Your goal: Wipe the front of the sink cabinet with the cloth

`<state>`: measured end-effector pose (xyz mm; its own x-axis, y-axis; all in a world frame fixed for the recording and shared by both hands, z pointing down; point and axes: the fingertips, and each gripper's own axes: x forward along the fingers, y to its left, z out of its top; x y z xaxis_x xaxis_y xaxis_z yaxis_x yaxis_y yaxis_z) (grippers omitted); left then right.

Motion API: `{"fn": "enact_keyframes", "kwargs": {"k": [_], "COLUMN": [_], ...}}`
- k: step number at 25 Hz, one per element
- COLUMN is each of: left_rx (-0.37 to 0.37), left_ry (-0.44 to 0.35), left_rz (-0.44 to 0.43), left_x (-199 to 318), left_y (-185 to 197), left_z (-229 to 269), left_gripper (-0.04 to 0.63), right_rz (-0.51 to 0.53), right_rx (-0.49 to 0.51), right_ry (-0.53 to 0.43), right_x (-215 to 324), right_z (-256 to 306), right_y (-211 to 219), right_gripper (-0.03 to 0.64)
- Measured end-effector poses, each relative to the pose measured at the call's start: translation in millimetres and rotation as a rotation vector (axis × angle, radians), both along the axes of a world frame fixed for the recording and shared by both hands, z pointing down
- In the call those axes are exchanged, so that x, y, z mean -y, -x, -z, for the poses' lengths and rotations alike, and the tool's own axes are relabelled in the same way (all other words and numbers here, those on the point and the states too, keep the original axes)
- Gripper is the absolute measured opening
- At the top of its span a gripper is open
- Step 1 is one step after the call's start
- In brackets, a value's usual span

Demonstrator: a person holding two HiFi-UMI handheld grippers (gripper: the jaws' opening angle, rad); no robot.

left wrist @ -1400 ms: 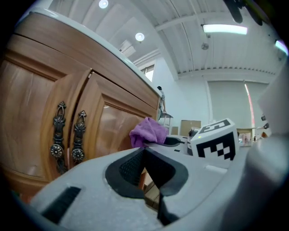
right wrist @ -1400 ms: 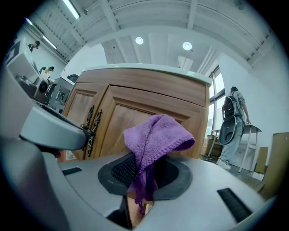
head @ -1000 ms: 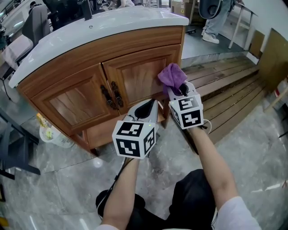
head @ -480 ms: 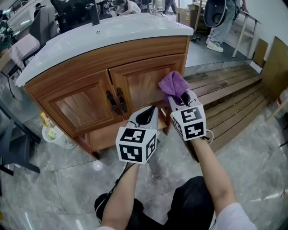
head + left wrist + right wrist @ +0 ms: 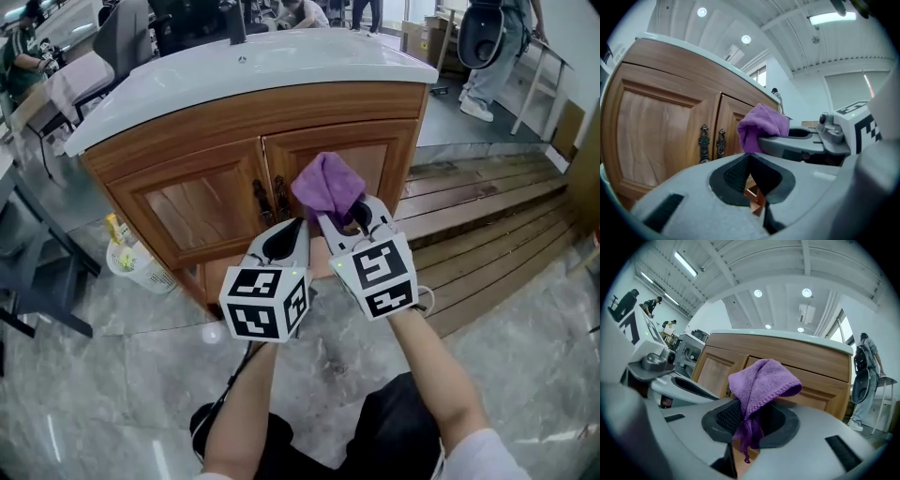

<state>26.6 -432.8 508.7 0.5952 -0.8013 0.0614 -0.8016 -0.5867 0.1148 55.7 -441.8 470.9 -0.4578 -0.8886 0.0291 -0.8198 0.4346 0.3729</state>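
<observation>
We hold the purple cloth (image 5: 326, 186) in the right gripper (image 5: 349, 221), whose jaws are clamped on its lower folds. The rest of the cloth bunches up above the jaws in a rounded hood. It sits in front of the sink cabinet (image 5: 187, 141), over the inner edge of the cabinet's right door (image 5: 380, 161) and just beside the two dark metal handles (image 5: 268, 199) at the middle of the cabinet front. We cannot tell from any view whether the cloth actually touches the wood.

Our left gripper (image 5: 750, 180) hovers low before the cabinet, just left of the right gripper. Its jaws are closed together with nothing between them, and only a sliver of the cabinet's wood shows through the gap beneath the pads.

The cabinet carries a white basin top (image 5: 253, 70). At the cabinet's left foot stands a small white basket (image 5: 141, 269) on the grey stone floor (image 5: 122, 375), and to the cabinet's right lies a run of wooden planks (image 5: 478, 202).
</observation>
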Motion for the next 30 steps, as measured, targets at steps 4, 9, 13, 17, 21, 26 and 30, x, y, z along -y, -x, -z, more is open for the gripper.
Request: {"fn": "enact_keyframes", "kwargs": {"k": [4, 9, 13, 17, 21, 26, 30], "left_rx": [0.015, 0.017, 0.020, 0.010, 0.026, 0.053, 0.056], "left_ry": [-0.003, -0.001, 0.011, 0.027, 0.039, 0.050, 0.065], "left_rz": [0.085, 0.209, 0.288, 0.376, 0.437, 0.503, 0.567], "left_x": [-1.8, -3.7, -10.7, -17.8, -26.9, -40.3, -49.6], "left_y": [40.6, 102.4, 145.4, 190.8, 226.2, 263.1, 292.0], "left_z": [0.8, 3.9, 1.4, -1.7, -7.5, -15.1, -21.1], "left_gripper": [0.006, 0.006, 0.006, 0.006, 0.006, 0.006, 0.006], "right_rz": [0.096, 0.208, 0.287, 0.350, 0.411, 0.458, 0.492], "right_rx": [0.001, 0.012, 0.024, 0.028, 0.041, 0.038, 0.023], "right_ry": [-0.019, -0.022, -0.001, 0.015, 0.034, 0.061, 0.081], "right_x": [-11.5, -21.9, -29.9, -33.9, -36.5, -37.2, -35.7], "right_z": [7.0, 7.2, -3.3, -14.2, -24.9, -46.1, -68.2], "right_y": [42.3, 101.3, 145.6, 186.7, 226.3, 263.8, 290.5], "right_gripper": [0.077, 0.077, 0.077, 0.077, 0.077, 0.077, 0.077]}}
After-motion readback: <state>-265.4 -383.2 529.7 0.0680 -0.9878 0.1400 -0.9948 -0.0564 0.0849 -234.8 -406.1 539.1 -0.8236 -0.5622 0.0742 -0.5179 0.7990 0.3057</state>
